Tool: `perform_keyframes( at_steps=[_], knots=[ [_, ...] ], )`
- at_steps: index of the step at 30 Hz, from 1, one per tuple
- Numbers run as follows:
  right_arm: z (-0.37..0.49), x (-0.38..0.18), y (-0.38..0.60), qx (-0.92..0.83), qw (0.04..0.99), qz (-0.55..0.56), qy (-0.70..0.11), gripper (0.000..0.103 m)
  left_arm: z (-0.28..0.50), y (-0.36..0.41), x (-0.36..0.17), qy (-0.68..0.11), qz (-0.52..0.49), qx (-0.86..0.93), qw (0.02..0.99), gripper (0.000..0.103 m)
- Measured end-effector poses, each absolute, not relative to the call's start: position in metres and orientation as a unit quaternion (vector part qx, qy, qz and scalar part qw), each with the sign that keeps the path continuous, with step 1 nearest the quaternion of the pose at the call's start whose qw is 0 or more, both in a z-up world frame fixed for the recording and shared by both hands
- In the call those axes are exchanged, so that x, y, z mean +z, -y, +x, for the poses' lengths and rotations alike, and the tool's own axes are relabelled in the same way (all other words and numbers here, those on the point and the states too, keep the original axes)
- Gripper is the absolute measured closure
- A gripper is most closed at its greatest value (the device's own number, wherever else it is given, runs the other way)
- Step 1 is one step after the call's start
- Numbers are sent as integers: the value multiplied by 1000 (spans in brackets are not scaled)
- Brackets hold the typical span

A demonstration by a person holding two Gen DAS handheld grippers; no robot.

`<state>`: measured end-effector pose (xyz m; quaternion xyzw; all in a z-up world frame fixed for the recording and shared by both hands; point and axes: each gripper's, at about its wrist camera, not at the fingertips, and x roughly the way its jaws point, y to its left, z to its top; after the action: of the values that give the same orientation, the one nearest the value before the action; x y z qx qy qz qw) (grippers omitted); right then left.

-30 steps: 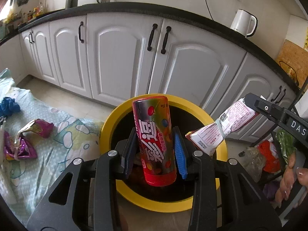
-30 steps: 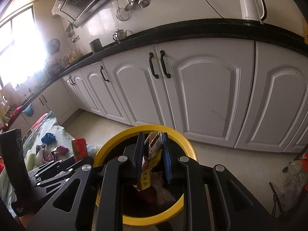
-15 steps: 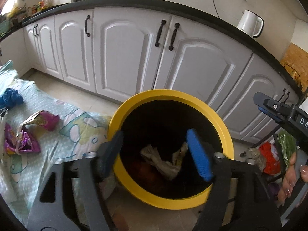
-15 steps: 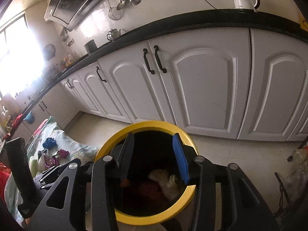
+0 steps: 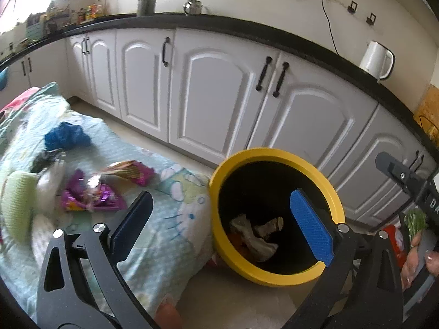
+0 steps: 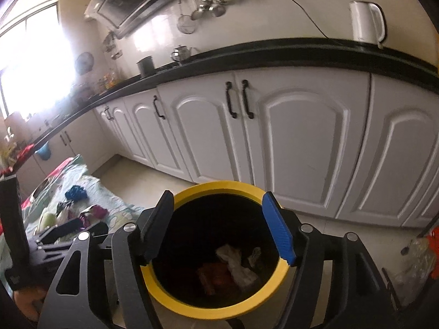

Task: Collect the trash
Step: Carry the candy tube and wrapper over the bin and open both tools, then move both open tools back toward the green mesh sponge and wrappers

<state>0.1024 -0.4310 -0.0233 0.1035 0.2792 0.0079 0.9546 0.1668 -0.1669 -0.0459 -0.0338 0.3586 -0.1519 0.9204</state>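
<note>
A yellow-rimmed black bin (image 5: 274, 155) stands on the floor by the cabinets, with crumpled wrappers (image 5: 253, 237) and a red tube inside (image 6: 215, 277). My left gripper (image 5: 222, 224) is open and empty, above the bin's left edge and the cloth. My right gripper (image 6: 219, 227) is open and empty, directly over the bin (image 6: 219, 187). Purple snack wrappers (image 5: 90, 196) and a pink-and-gold wrapper (image 5: 131, 171) lie on the patterned cloth to the left. A blue crumpled item (image 5: 65, 135) lies farther back.
White cabinets (image 5: 216, 104) with a black countertop run behind the bin. A white kettle (image 5: 377, 59) stands on the counter. A light green cushion (image 5: 17, 203) lies on the cloth at left. Bags with red and green contents (image 5: 408, 224) sit at right.
Both grippers opened: the red tube and the white wrapper dropped into the bin. The left gripper then swung left and back, bringing the cloth and its wrappers into view.
</note>
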Motion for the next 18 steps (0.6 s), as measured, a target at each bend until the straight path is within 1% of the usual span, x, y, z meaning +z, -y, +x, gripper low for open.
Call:
perform_keyframes(
  at_steps=[5, 18],
  knots=[
    [99, -17, 413, 28, 957, 86, -275, 33, 158, 153, -36, -344, -39, -140, 928, 11],
    [92, -8, 372, 74, 959, 53, -268, 31, 141, 107, -20, -320, -69, -93, 940, 11]
  ],
)
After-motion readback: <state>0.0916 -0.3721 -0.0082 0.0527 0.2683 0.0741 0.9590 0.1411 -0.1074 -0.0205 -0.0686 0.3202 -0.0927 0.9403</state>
